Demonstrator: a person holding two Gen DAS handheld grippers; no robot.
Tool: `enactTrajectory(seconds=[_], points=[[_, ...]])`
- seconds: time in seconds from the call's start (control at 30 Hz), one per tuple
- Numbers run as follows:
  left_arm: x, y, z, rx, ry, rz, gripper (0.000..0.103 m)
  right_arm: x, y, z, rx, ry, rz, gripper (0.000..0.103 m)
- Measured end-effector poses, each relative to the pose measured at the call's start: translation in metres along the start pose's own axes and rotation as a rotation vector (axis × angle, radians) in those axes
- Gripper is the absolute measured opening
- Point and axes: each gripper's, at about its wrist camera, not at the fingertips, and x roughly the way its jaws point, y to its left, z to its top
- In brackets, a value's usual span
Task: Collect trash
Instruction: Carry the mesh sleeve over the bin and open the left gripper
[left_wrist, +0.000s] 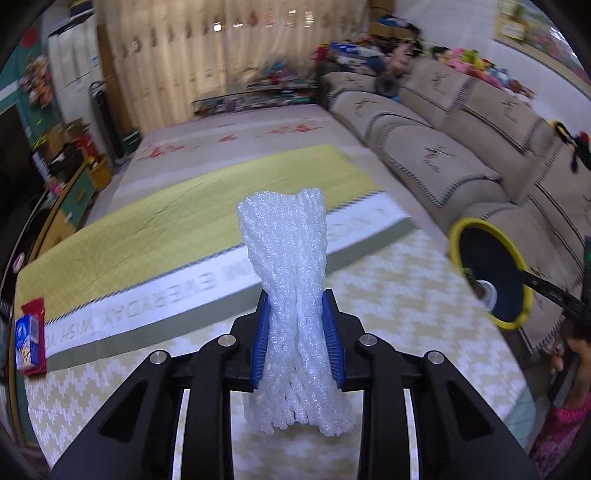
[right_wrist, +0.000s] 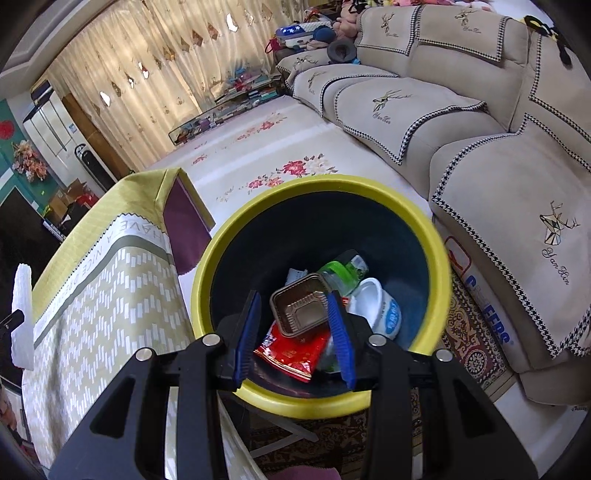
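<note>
Left tongs (left_wrist: 297, 328) clamped on white foam net sleeve (left_wrist: 291, 295); right tongs (right_wrist: 295, 332) parted, empty, above yellow-rimmed bin (right_wrist: 207, 266).

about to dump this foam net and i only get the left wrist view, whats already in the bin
Observer: A brown plastic tray lies on top, partly over a red wrapper.
Operator: anything else in there
Observer: A white cup on its side, and a green-labelled bottle behind the tray.
Operator: where does it sit next to the table
Observer: The bin is close beside the tablecloth where it hangs; I cannot tell whether they touch.
</note>
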Motion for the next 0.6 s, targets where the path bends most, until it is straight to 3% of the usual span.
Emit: enactTrajectory(seconds=[0.3,0.6], points=[[0.012,-0.110,0.023,0.148,0.006,-0.152,0.028,-0.027,-0.029,-0.004,0.036,-0.046,-0.017,0.038],[0.065,-0.245,0.041,0.306,0.072,-0.306,0.028,-0.040,-0.069,-0.012,0.085,-0.049,-0.067,0.039]])
